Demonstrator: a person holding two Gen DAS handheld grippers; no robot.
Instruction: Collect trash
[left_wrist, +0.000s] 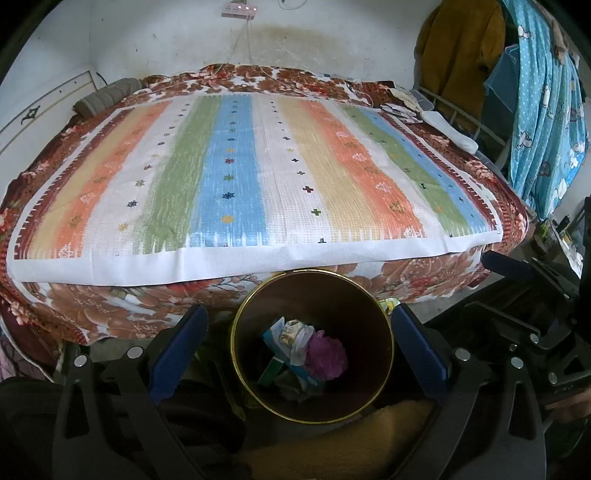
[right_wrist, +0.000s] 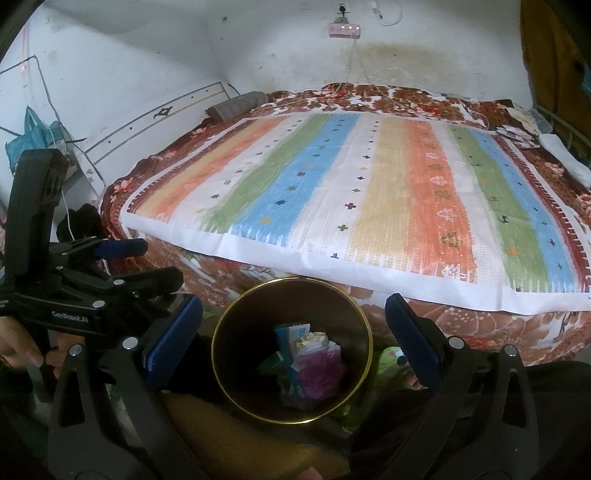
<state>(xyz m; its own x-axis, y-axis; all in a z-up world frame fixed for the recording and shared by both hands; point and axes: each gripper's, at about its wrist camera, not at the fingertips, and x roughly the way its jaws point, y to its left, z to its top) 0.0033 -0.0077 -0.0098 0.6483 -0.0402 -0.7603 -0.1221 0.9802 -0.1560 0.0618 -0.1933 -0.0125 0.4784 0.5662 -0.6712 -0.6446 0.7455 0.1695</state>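
Apparently little is left: the left gripper (left_wrist: 299, 339) hangs spread and empty, the bin (left_wrist: 312, 280) below it already holds the trash (left_wrist: 306, 350), the right gripper (right_wrist: 293, 336) gapes empty too, and the mat (left_wrist: 236, 166) shows no litter.
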